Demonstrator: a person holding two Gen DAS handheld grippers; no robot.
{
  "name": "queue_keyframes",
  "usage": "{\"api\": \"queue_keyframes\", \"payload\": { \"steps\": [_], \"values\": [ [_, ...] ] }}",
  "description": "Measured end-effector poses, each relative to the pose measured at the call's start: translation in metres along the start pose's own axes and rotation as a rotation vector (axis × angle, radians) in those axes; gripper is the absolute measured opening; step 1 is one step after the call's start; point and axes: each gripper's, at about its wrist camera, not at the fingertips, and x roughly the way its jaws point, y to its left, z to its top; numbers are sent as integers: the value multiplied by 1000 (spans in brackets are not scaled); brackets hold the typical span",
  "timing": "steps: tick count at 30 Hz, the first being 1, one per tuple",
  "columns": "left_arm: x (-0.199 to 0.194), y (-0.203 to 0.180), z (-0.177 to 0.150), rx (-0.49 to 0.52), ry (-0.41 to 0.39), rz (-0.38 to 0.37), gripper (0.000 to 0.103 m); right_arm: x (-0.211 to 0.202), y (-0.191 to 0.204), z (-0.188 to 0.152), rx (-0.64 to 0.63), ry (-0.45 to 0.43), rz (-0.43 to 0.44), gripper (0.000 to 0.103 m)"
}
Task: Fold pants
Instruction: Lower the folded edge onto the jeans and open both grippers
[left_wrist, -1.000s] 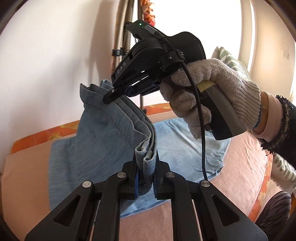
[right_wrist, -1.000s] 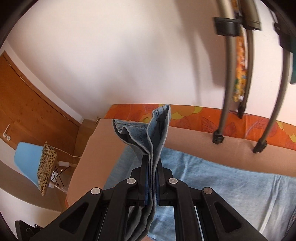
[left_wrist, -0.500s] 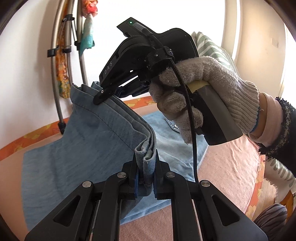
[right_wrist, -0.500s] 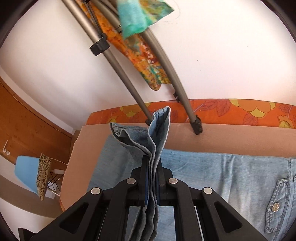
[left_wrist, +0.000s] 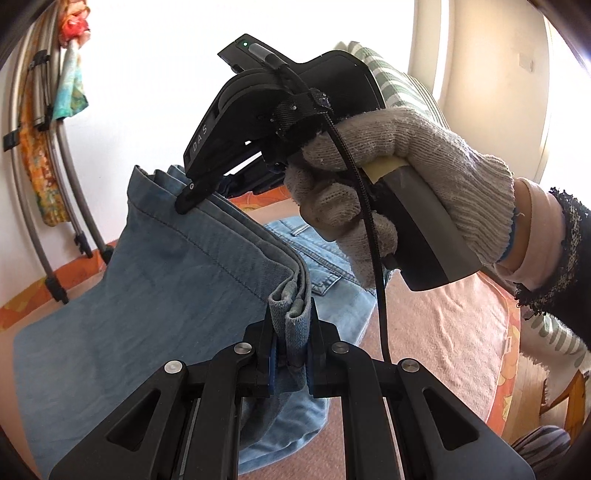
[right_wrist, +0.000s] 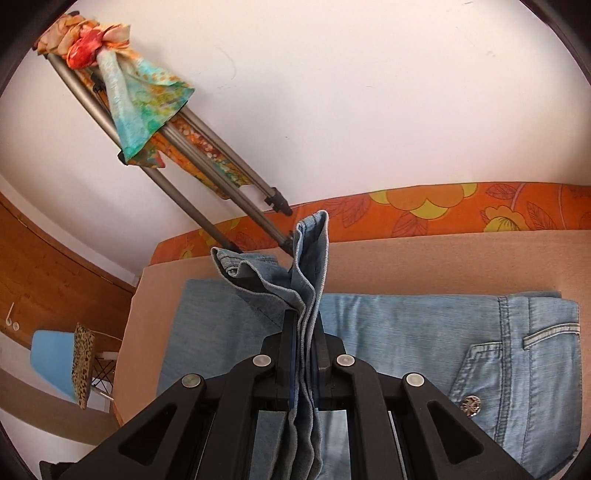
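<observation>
Light blue denim pants (right_wrist: 424, 332) lie along a bed, waist end with a pocket and a metal button (right_wrist: 472, 401) at the right. My left gripper (left_wrist: 290, 325) is shut on the stacked leg hems (left_wrist: 291, 310), lifted off the bed. My right gripper (right_wrist: 304, 325) is shut on the same hem edge (right_wrist: 314, 251) farther along; in the left wrist view the right gripper (left_wrist: 207, 192), held by a gloved hand (left_wrist: 399, 177), shows pinching the hem. The lifted leg part (left_wrist: 147, 295) hangs down toward the bed.
The bed has a pink-beige cover (left_wrist: 443, 332) and an orange flowered edge (right_wrist: 443, 206) against a white wall. A folded metal stand with colourful scarves (right_wrist: 140, 110) leans on the wall. A striped pillow (left_wrist: 399, 81) lies at the bed's end. A blue chair (right_wrist: 51, 358) stands beside it.
Both grippers have carried the held hems along the bed toward the waist end; the pocket and button have come into the right wrist view. Both grips are unchanged.
</observation>
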Motion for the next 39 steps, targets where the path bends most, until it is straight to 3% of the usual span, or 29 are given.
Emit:
{"api": "queue_keyframes", "payload": {
  "steps": [15,29,31,32,33,35,39],
  "values": [
    [65,-35,15,38,49,-83,10,-20,-95,-15,105,-2,-33,3],
    [95,-22,20,54,103,-91,10,-14,-141,-34,185,-1,-15,4],
    [98,-20,21,52,112,-90,10,-16,-146,-36,195,-12,-25,9],
    [98,-23,25,55,116,-88,10,-18,-149,-36,201,-15,-26,15],
    [100,-23,25,58,120,-87,10,-21,-152,-37,217,-16,-10,29],
    [103,-21,24,51,128,-96,10,-29,-156,-37,234,-30,28,40],
    [101,-13,29,32,132,-117,10,-33,-155,-36,207,-33,-16,41]
  ]
}}
